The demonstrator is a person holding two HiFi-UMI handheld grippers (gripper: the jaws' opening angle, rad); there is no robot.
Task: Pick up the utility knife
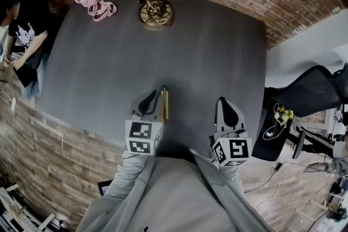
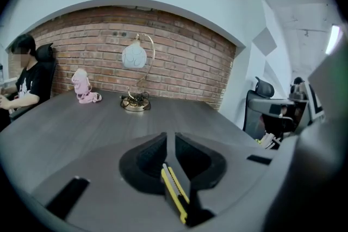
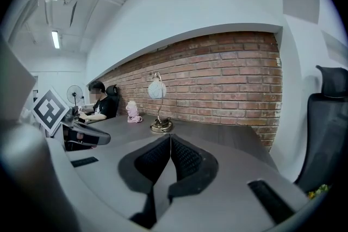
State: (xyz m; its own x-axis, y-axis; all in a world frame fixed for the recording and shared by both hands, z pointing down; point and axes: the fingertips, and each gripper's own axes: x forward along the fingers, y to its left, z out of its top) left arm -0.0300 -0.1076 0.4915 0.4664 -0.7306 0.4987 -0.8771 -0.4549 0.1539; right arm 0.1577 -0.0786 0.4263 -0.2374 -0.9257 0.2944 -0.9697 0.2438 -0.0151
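Between the jaws of the left tool (image 2: 169, 137) sits the utility knife (image 2: 174, 193), yellow and black. The jaws are pressed together on it, with no gap showing at the tips! From the head view the knife (image 1: 165, 103) runs along the right-hand edge of that tool (image 1: 154, 94), its tip poking a little past the jaws and pointing away from the person. Whether the knife touches the desk (image 1: 206, 51) I cannot tell; tool and knife sit over its near edge.

Off to the right of it, well apart, is the right tool (image 3: 169, 137): jaws closed flat against each other, nothing between them. It hangs by the same near edge (image 1: 229, 107), level with its partner.

Straight ahead of both tools the dark grey desk lies bare until the far edge. There a lamp (image 1: 155, 8) stands on a round brass base, its white globe shade hanging from a curved stem. Left of the lamp, seen from the left tool, lies a small pink thing (image 2: 81, 86).

Farther left of the tools, a person (image 1: 24, 35) in a black shirt sits at the desk's corner. Beyond the lamp runs a brick wall (image 2: 179, 57), and out to the right of the right tool stands a black office chair (image 1: 310, 96).
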